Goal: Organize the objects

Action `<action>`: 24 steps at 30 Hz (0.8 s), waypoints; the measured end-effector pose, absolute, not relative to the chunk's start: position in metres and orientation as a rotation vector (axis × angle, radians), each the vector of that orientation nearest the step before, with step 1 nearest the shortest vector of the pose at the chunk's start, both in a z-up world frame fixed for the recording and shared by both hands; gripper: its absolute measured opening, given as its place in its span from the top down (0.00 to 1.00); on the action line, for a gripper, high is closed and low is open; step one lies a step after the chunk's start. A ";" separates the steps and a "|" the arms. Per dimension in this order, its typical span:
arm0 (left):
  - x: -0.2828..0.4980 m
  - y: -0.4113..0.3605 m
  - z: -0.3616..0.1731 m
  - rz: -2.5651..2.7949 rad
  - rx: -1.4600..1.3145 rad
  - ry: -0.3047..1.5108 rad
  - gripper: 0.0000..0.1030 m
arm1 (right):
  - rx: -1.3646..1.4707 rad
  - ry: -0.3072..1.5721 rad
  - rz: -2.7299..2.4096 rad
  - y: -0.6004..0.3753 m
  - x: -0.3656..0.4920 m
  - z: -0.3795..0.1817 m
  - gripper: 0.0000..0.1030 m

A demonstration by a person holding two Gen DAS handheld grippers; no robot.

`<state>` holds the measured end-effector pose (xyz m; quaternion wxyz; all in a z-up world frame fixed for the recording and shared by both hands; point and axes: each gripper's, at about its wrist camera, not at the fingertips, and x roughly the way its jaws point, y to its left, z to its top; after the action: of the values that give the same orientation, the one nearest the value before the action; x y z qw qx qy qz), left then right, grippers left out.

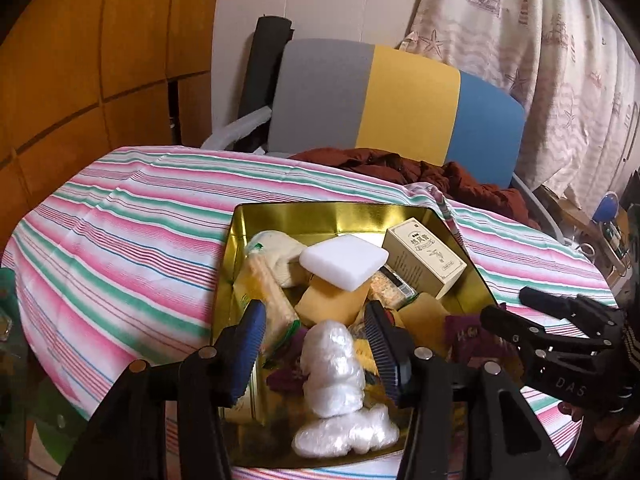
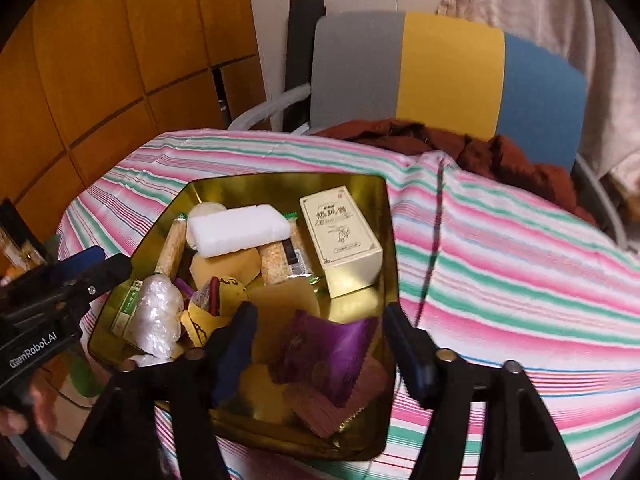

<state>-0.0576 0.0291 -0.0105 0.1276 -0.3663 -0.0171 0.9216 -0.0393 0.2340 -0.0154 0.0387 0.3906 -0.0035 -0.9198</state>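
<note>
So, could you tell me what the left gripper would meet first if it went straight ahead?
Probably the plastic-wrapped white bundle, which lies between the open left gripper's fingers in the gold tin; depth is unclear.

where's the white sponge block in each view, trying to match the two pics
Left wrist view: the white sponge block sits just above centre, tilted on the pile inside the gold tin, left of the cream box.
Right wrist view: the white sponge block lies left of centre, towards the tin's far wall, again left of the cream box.
Shared landmark: the cream box with dark lettering, right beside the sponge in both.
</note>
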 end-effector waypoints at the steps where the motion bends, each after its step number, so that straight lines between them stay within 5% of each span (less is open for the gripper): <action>1: -0.055 0.029 -0.010 2.688 -1.069 -0.050 0.45 | 1.180 -0.006 -2.827 0.233 -0.035 -0.013 0.20; 3: -0.050 0.028 -0.010 2.699 -1.076 -0.053 0.39 | 1.152 -0.009 -2.834 0.231 -0.029 -0.010 0.12; 24: -0.011 0.032 -0.005 2.877 -1.019 0.014 0.35 | 1.057 -0.071 -2.976 0.232 0.001 -0.005 0.09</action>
<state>-0.0109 0.0322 -0.0053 0.0448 -0.3335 0.0047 0.9417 0.0008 0.2322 -0.0048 -0.0084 0.3346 -0.0225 -0.9421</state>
